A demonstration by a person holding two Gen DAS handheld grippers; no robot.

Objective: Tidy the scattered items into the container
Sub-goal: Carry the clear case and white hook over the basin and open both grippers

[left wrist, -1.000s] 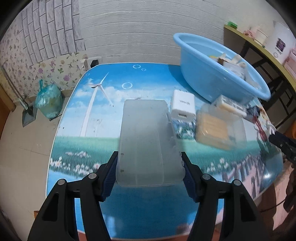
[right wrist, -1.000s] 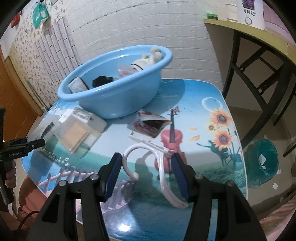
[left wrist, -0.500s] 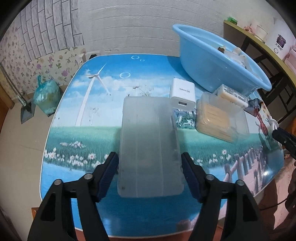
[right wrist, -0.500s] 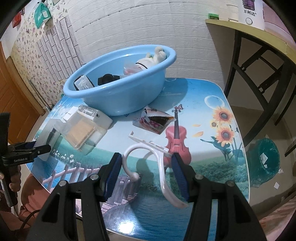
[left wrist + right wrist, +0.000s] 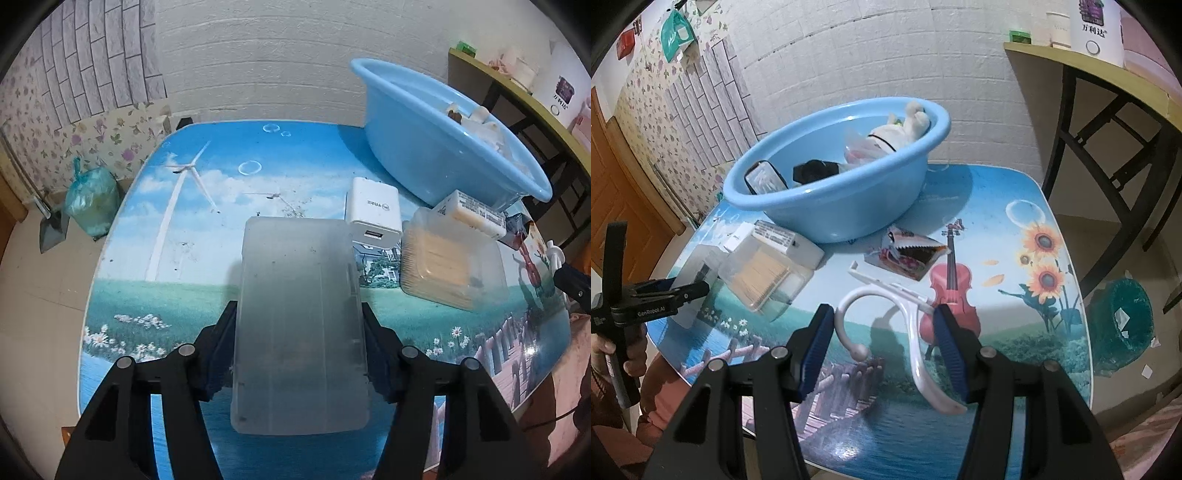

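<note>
Frosted translucent plastic fills the middle of the left wrist view: a long rectangular storage box (image 5: 300, 325) sits between the blue pads of the left gripper (image 5: 298, 350), its long axis running straight ahead along the fingers, and both pads look pressed against its long sides, so I judge it gripped, though whether it is lifted off the printed landscape tabletop (image 5: 207, 206) cannot be told from here. The round light-blue plastic basin (image 5: 436, 147), the container for the tidying, lies ahead and to the right of this gripper, beyond a white USB charger block (image 5: 373, 208) and a clear lidded tub of toothpicks (image 5: 448, 266) just beside the box, so the carry has to swing rightward and rise over the basin's rim. In the right wrist view the right gripper (image 5: 882, 350) is partly open around a white curved plastic hanger (image 5: 908, 317); the hanger's stem is just beside the right pad while the hooked end falls short of the left pad, so it does not look clamped. From that side the basin (image 5: 849, 206) lies ahead and slightly left, and looks nearer to the right gripper than to the left one. Only this view shows the basin's contents, a white plush toy (image 5: 905, 129), a black object and a small packet, plus a torn snack packet (image 5: 908, 254) on the table, while only the left view shows the box's full length.
</note>
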